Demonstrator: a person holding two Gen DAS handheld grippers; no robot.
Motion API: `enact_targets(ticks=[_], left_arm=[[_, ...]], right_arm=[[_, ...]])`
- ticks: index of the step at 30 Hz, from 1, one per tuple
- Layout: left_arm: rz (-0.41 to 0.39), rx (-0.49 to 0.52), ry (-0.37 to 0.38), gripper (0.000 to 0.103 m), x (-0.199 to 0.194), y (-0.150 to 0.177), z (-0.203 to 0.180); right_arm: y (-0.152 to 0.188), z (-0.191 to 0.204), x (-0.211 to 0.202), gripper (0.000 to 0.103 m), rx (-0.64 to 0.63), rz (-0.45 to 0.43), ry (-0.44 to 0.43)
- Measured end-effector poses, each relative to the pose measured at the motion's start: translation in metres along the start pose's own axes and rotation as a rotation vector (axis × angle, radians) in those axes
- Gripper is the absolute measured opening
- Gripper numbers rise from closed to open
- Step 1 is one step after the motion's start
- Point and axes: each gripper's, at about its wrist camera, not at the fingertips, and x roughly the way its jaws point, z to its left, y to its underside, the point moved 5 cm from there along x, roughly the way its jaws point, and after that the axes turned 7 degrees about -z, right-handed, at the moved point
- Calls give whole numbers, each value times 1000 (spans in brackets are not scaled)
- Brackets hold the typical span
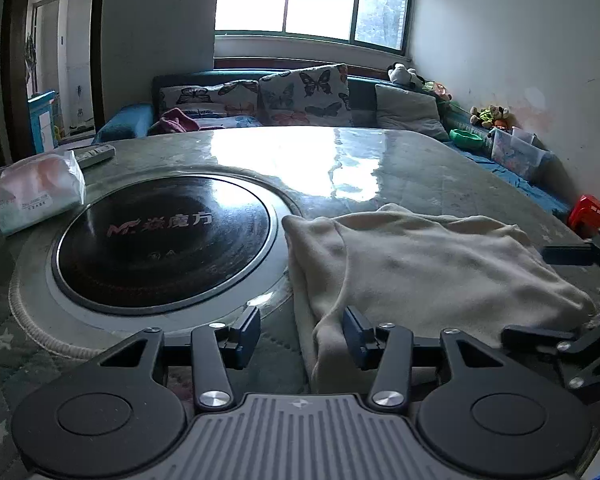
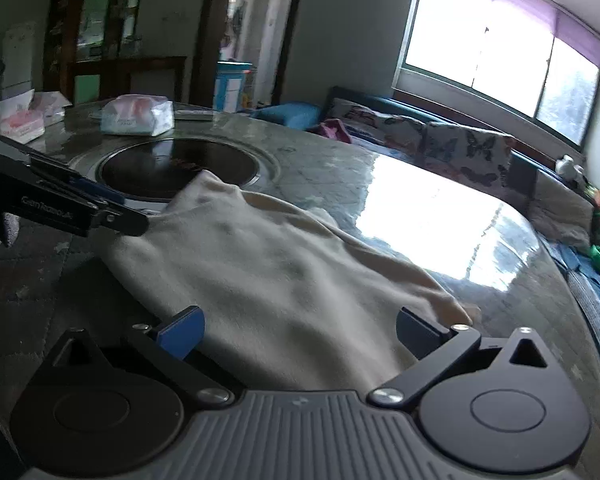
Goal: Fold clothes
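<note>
A cream garment [image 1: 420, 272] lies folded on the round glass-topped table [image 1: 320, 160]; it also shows in the right wrist view [image 2: 268, 280]. My left gripper [image 1: 302, 332] is open at the garment's near left edge, its right pad over the cloth, holding nothing. My right gripper [image 2: 300, 330] is open wide over the garment's near edge, with cloth between its jaws. The left gripper also shows at the left of the right wrist view [image 2: 112, 210], beside the garment's left edge. The right gripper's fingers [image 1: 572, 256] show at the right edge of the left wrist view.
A black round cooktop [image 1: 164, 240] is set into the table left of the garment. A tissue pack [image 1: 40, 188] and a remote [image 1: 96, 154] lie at the far left. More tissue packs [image 2: 20, 118] sit further left. A sofa with butterfly cushions [image 1: 300, 94] stands behind.
</note>
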Motion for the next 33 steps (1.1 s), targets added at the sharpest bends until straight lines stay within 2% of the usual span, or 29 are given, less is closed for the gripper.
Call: enact_targets(ticks=[5,11,16,20,28,33], left_arm=[[-2,-1,-3,51,-1,2,-2],[0,1,-14,52,0,4,0],[1,7,-17,52,1,5,-1],[3,3,-17,52,0,5,1],[7,13,-15,52,-1,4,-1],[11,-3,-15,52,-2,3,3]], right_arm=[[8,-18,-10,103,56,-6,61],[24,-35,-15,103,59,48,141],[23,-56,-26,103,120,10,211],[37,-69,-21,103,116,65,262],[36,-86,-33,103,153,26,307],[43,-90,-25,103,146,52,296]])
